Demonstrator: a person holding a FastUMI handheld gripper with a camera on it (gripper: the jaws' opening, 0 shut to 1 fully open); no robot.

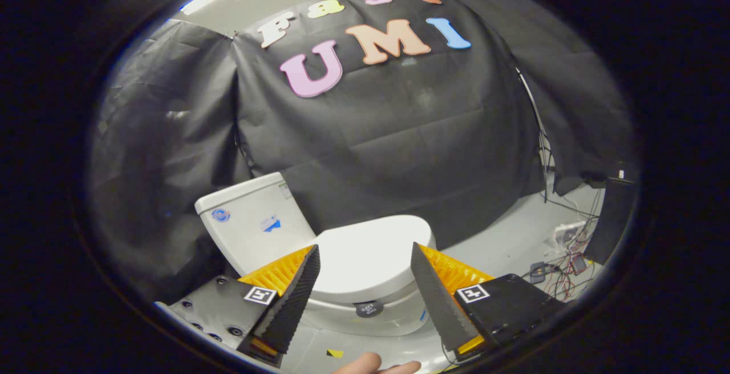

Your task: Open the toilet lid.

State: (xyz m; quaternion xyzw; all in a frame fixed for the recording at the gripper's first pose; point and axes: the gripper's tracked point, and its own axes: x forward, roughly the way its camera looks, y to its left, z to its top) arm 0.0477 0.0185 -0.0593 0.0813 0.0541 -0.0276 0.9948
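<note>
Toilet lid (370,257) lay closed on the bowl, seen between and just beyond the spread fingers of the gripper (365,274), which held nothing. Behind it stood the tank (251,223) against the black cloth wall (388,134). This looked like the approach; next the fingers needed to reach the lid's front edge and lift.

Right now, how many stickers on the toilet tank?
2 on the toilet tank: a round sticker near the lid end, an arrow-shaped sticker mid-wall. A corner label may also count. Gripper open before the closed toilet lid.
</note>
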